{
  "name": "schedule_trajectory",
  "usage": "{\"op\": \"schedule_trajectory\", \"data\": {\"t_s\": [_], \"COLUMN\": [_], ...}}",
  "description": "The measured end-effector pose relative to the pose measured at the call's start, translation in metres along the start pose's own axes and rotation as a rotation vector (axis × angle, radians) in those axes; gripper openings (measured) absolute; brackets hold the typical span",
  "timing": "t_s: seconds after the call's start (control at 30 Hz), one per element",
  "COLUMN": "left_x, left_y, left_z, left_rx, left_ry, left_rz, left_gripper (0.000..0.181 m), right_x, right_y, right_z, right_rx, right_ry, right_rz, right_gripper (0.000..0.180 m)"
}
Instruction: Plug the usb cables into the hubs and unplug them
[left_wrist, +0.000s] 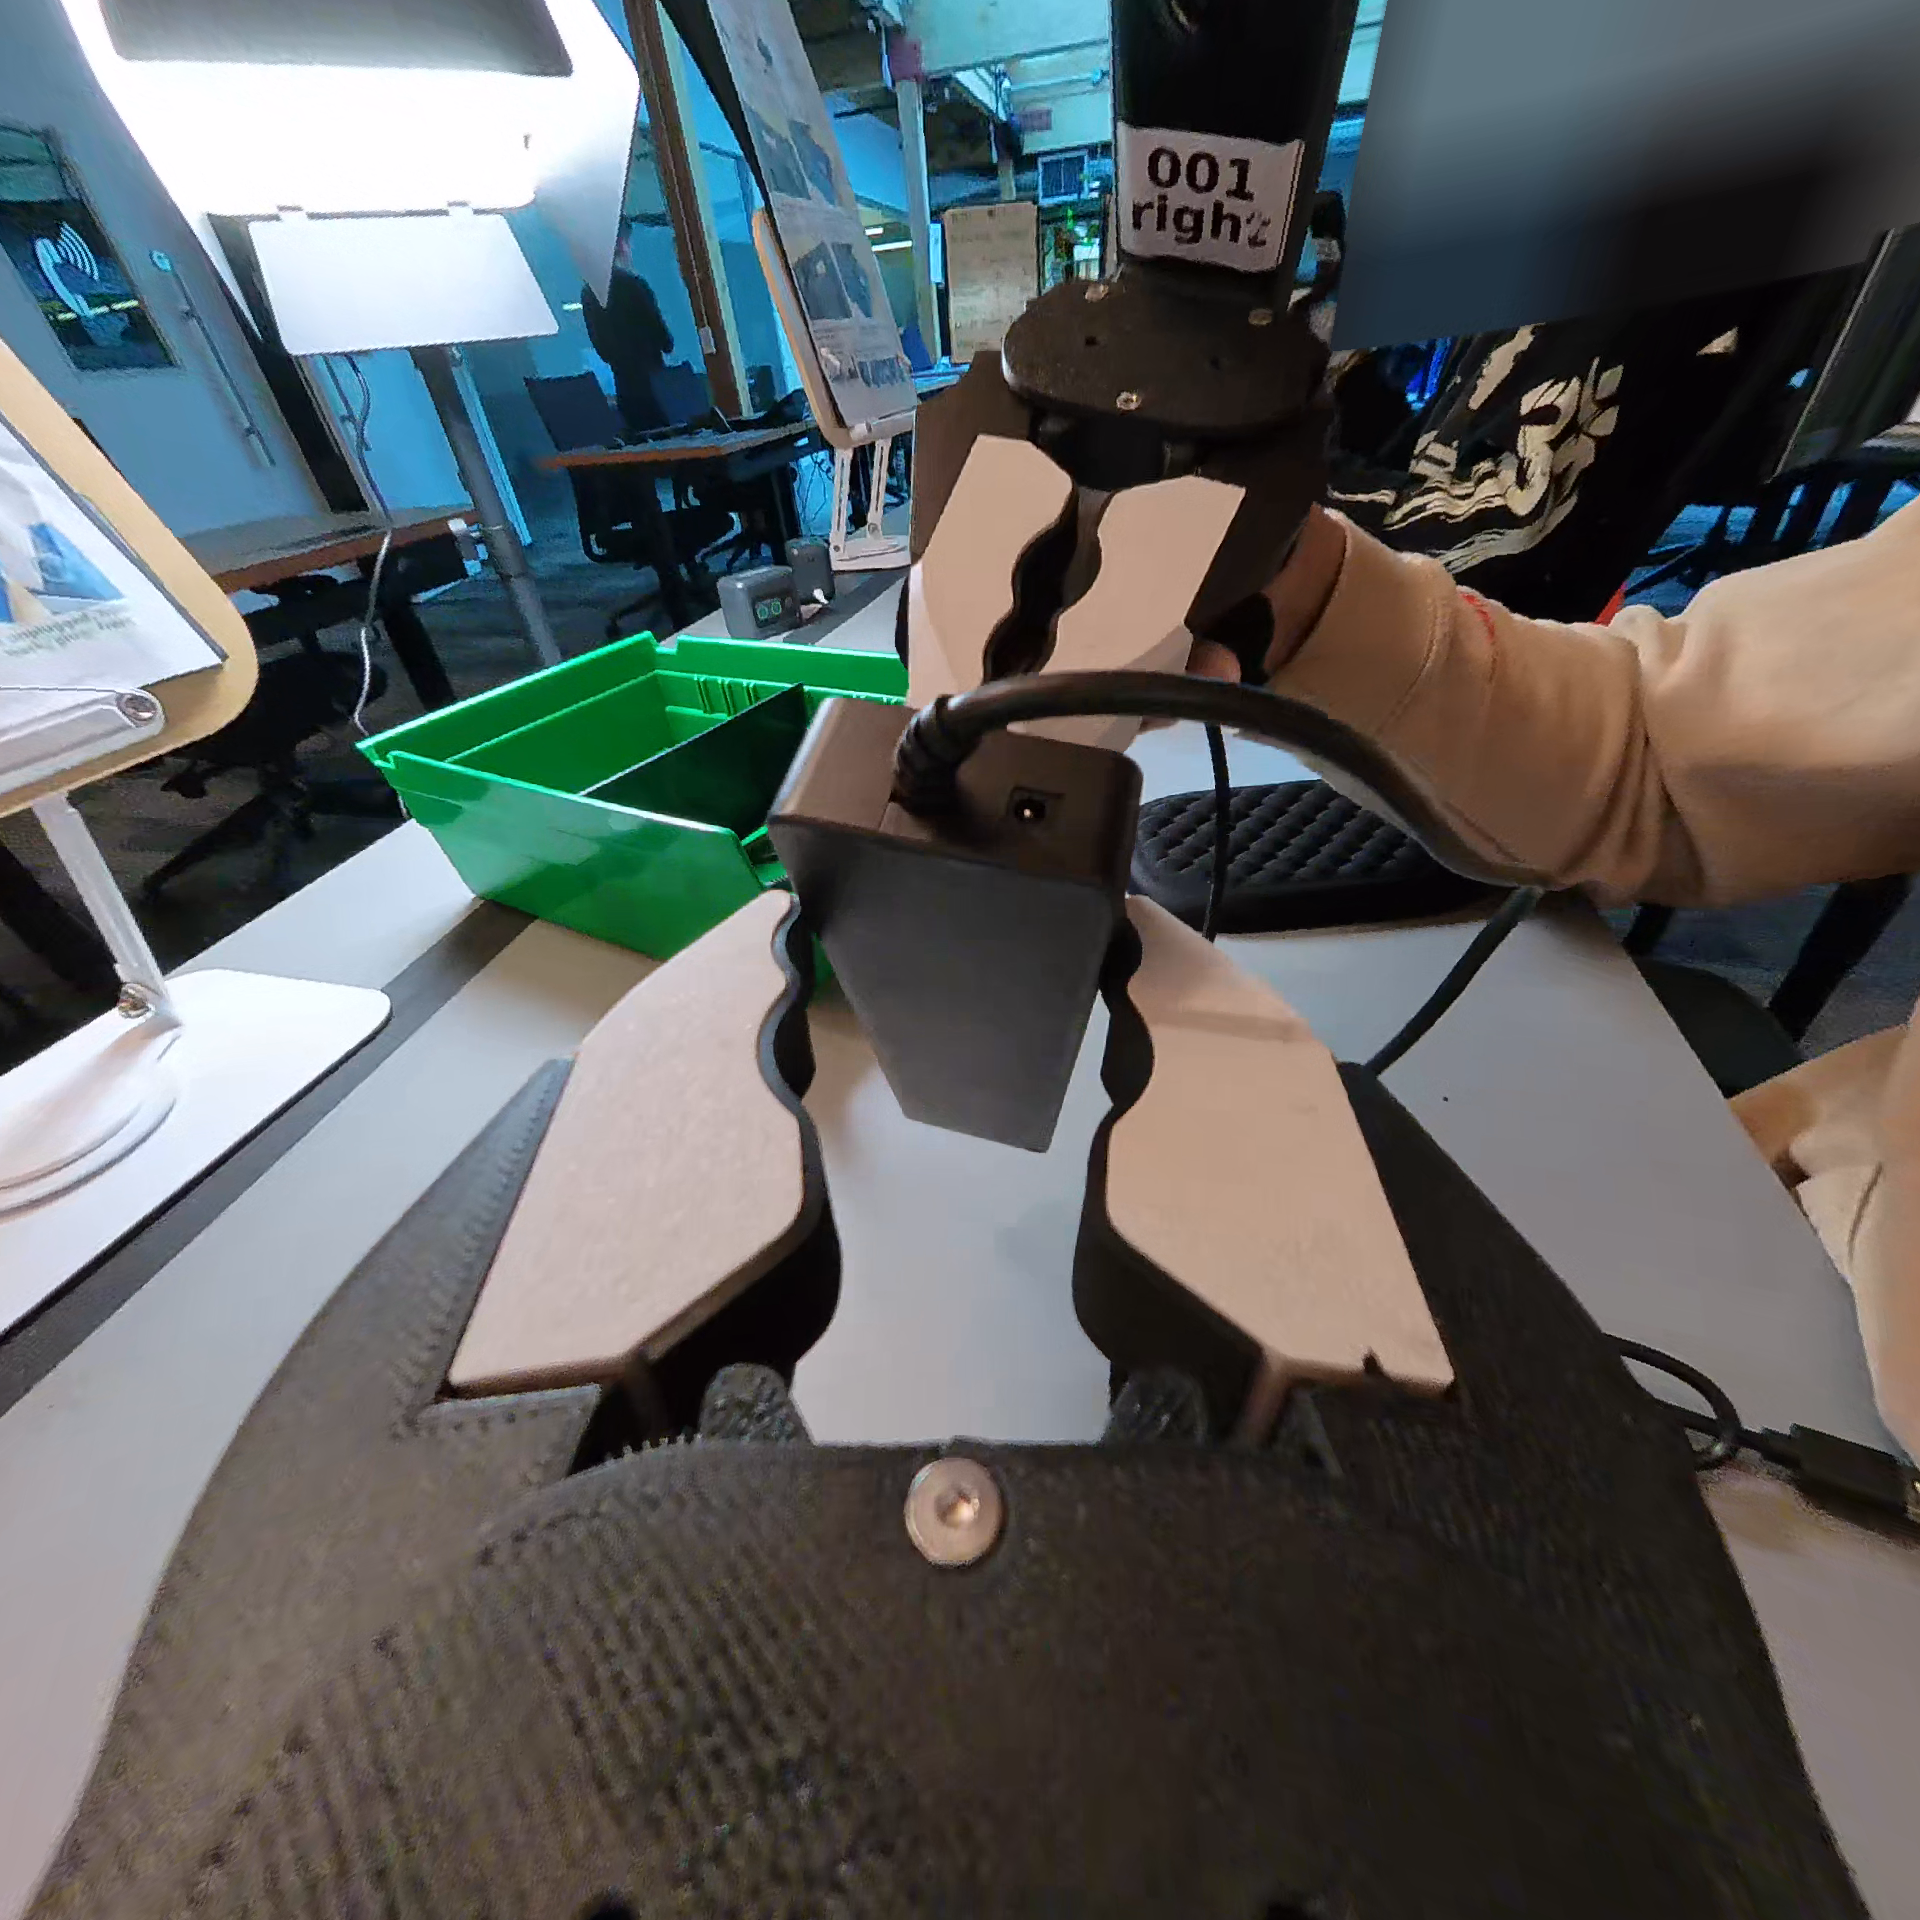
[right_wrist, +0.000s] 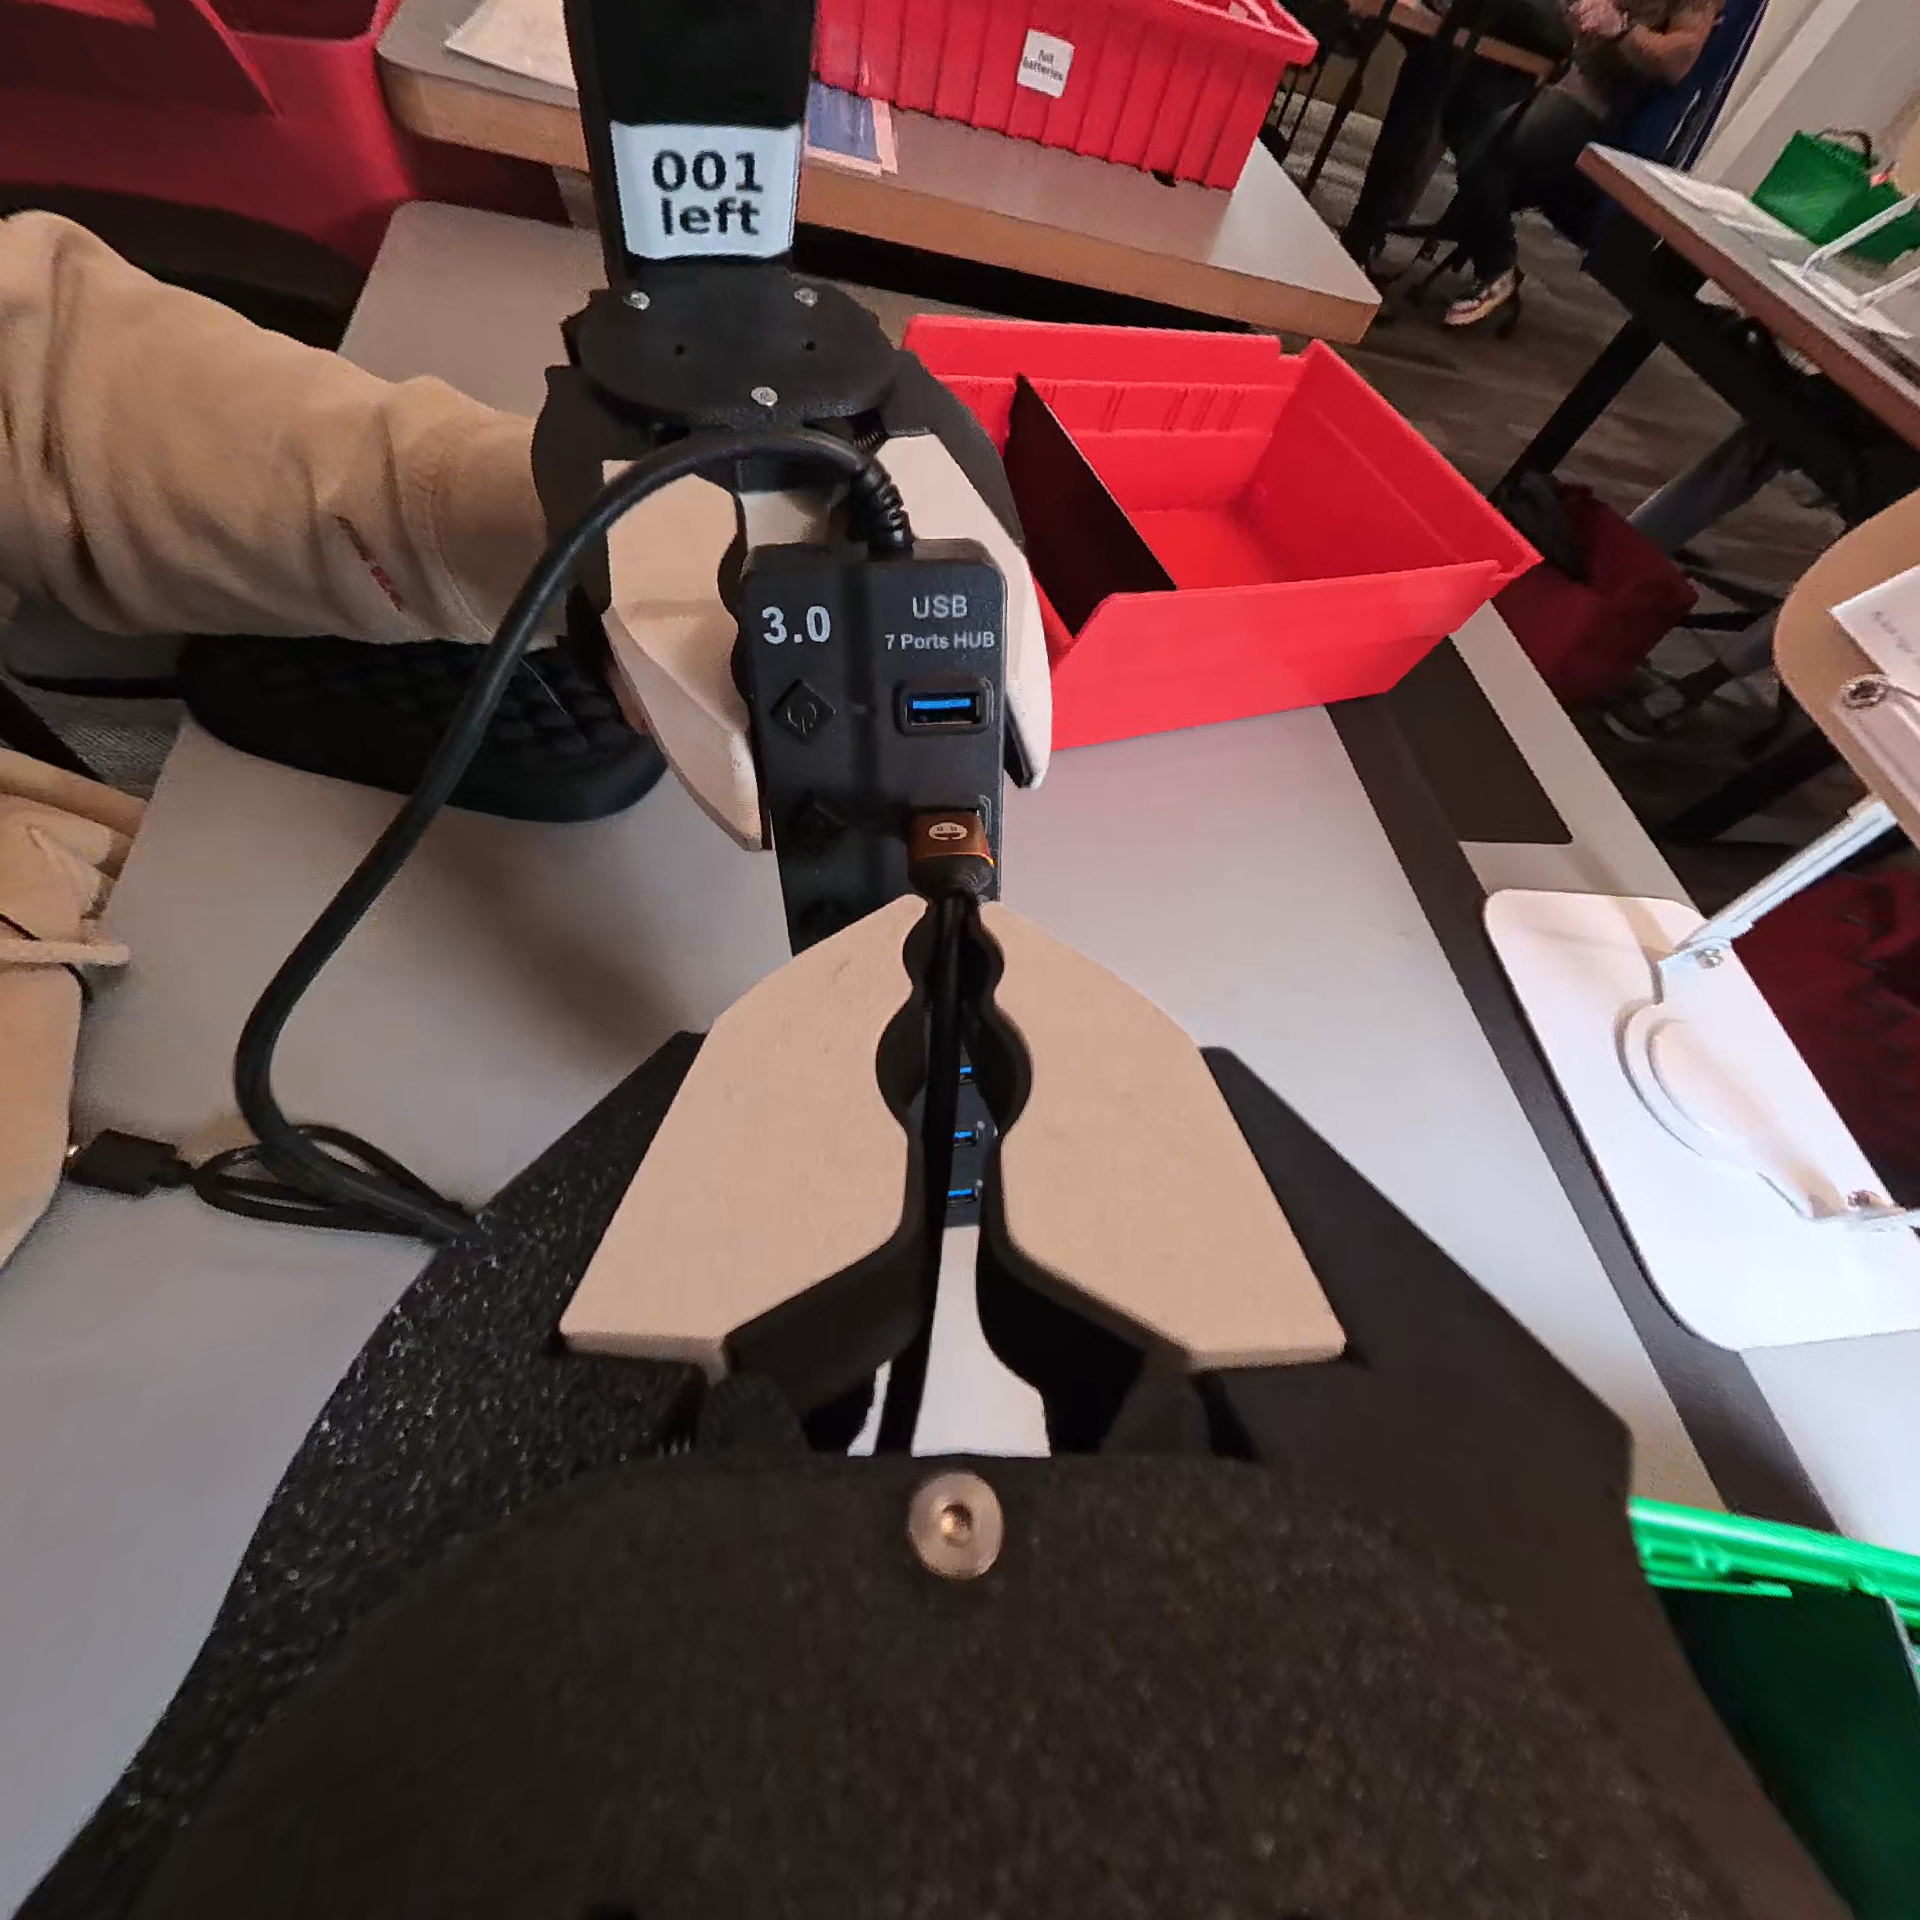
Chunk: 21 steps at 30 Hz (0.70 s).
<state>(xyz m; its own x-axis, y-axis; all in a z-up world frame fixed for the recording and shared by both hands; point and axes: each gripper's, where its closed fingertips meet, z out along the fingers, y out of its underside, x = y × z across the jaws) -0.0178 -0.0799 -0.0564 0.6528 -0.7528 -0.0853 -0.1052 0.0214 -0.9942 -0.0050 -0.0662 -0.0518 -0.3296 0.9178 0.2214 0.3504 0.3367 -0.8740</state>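
Note:
A black USB hub (left_wrist: 966, 935) is clamped upright between the fingers of my left gripper (left_wrist: 956, 925), above the grey table (left_wrist: 1558, 1091). The hub's own thick black cable (left_wrist: 1091, 691) leaves its top end. In the right wrist view the hub (right_wrist: 873, 665) shows its port side. An orange-and-black USB plug (right_wrist: 948, 840) sits at its second port, with no metal tip showing. My right gripper (right_wrist: 953, 914) is shut on that plug's thin black cable (right_wrist: 940, 1039) just behind the plug. My right gripper also shows in the left wrist view (left_wrist: 1049, 665), behind the hub.
A green bin (left_wrist: 582, 810) stands behind the hub on the left. A red bin (right_wrist: 1299, 582) with a black divider stands on the other side. A white stand base (right_wrist: 1714, 1091) lies nearby. A loose cable end (right_wrist: 125, 1164) lies on the table by a beige sleeve (left_wrist: 1558, 707).

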Motion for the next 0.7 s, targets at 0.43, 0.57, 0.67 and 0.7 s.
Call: {"op": "schedule_trajectory", "data": {"t_s": [0.43, 0.57, 0.67, 0.7], "left_x": [-0.003, -0.002, 0.002, 0.004], "left_y": [-0.018, -0.020, -0.016, -0.015], "left_z": [-0.021, -0.022, -0.018, -0.016], "left_rx": [0.174, 0.197, 0.173, 0.162], "left_ry": [0.095, 0.113, 0.124, 0.126], "left_rz": [-0.225, -0.244, -0.225, -0.218], "left_gripper": [0.053, 0.053, 0.053, 0.053], "right_x": [0.000, 0.003, -0.005, -0.008], "right_y": [-0.041, -0.040, -0.033, -0.031], "right_z": [-0.025, -0.018, -0.001, 0.003], "right_rx": [0.361, 0.350, 0.288, 0.275], "right_ry": [-0.131, -0.104, -0.113, -0.114], "right_rz": [0.140, 0.173, 0.164, 0.159], "right_gripper": [0.039, 0.040, 0.038, 0.036]}}
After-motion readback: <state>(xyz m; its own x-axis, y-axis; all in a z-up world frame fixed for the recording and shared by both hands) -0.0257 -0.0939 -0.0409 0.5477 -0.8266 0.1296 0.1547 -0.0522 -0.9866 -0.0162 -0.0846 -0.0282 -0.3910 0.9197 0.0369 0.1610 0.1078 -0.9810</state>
